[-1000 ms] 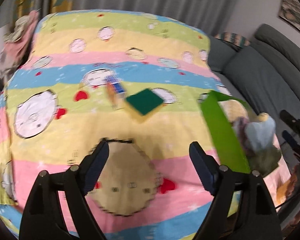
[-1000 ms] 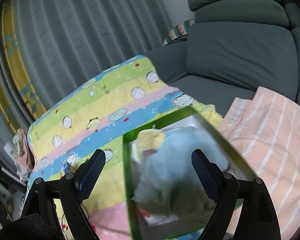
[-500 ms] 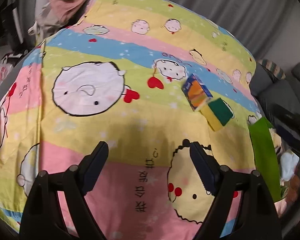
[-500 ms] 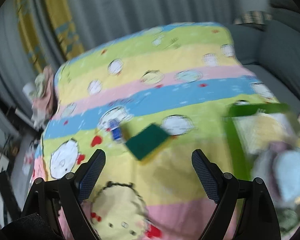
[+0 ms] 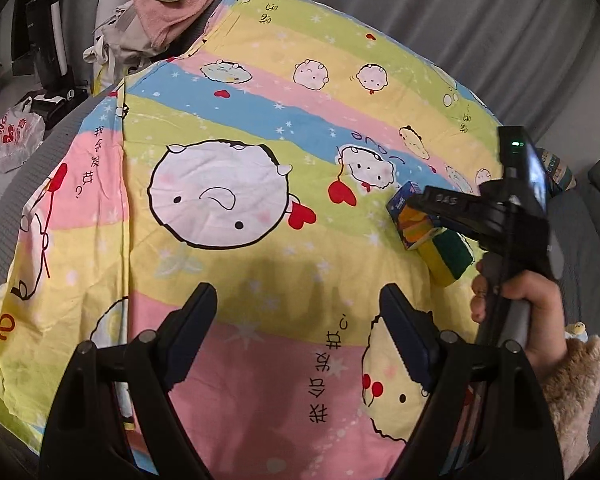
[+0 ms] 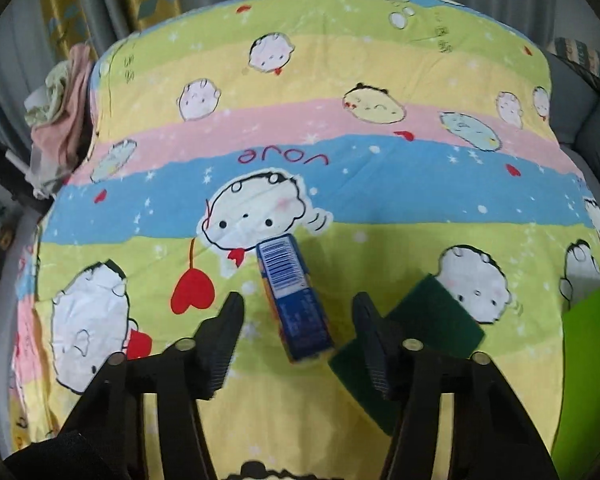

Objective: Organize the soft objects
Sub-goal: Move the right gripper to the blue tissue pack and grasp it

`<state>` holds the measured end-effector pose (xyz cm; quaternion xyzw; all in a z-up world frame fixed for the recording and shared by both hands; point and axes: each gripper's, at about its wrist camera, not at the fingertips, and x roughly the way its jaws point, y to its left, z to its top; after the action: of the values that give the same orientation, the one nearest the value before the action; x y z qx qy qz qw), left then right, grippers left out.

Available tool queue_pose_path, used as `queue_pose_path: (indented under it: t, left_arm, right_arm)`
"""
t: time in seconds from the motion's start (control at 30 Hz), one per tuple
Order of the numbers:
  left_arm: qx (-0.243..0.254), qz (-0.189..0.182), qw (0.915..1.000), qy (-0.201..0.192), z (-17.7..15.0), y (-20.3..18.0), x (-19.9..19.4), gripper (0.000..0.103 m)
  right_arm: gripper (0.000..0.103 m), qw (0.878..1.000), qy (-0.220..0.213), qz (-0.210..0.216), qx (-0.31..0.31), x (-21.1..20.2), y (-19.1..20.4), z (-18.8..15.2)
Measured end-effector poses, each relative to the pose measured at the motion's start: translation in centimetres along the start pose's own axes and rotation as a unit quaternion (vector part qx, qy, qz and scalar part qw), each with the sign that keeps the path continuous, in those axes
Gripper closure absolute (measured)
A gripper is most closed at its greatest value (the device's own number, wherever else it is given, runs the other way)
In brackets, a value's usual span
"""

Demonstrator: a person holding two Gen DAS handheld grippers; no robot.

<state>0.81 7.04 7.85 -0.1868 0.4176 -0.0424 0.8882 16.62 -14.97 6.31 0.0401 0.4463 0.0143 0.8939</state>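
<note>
I am reading "aron", upside down in red, on the blue stripe of the striped cartoon-print bedsheet. A barcode is showing on the small blue rectangular packet; its digits are too blurred. Chinese characters are running along the sheet's pink stripe.

A striped cartoon bedsheet covers the bed; past its far corner lies a heap of clothes, a plastic bag sits on the floor left of it, grey curtains hang behind
</note>
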Motion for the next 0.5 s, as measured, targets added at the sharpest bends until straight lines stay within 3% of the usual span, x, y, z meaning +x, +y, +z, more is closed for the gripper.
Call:
queue_pose_path:
  t: [0.07, 0.17, 0.3, 0.5]
  left_arm:
    - [0.0, -0.002, 1.0, 0.0, 0.1, 0.2, -0.1, 0.02]
    - [-0.004, -0.004, 1.0, 0.001, 0.1, 0.5, -0.2, 0.02]
    - [-0.008, -0.006, 0.9999, -0.001, 0.2, 0.6, -0.3, 0.02]
    - [-0.003, -0.01, 0.9999, 0.002, -0.1, 0.2, -0.4, 0.02]
  right_arm:
    - [0.055, 1.0, 0.011, -0.01, -0.009, 1.1, 0.6, 0.2]
    - [0.071, 0.999, 0.033, -0.019, -0.009, 2.2, 0.7, 0.0]
    - [0.075, 1.0, 0.03, -0.006, 0.004, 1.3, 0.6, -0.8]
    - [0.075, 0.994, 0.021, 0.1, 0.039, -3.8, -0.2, -4.4]
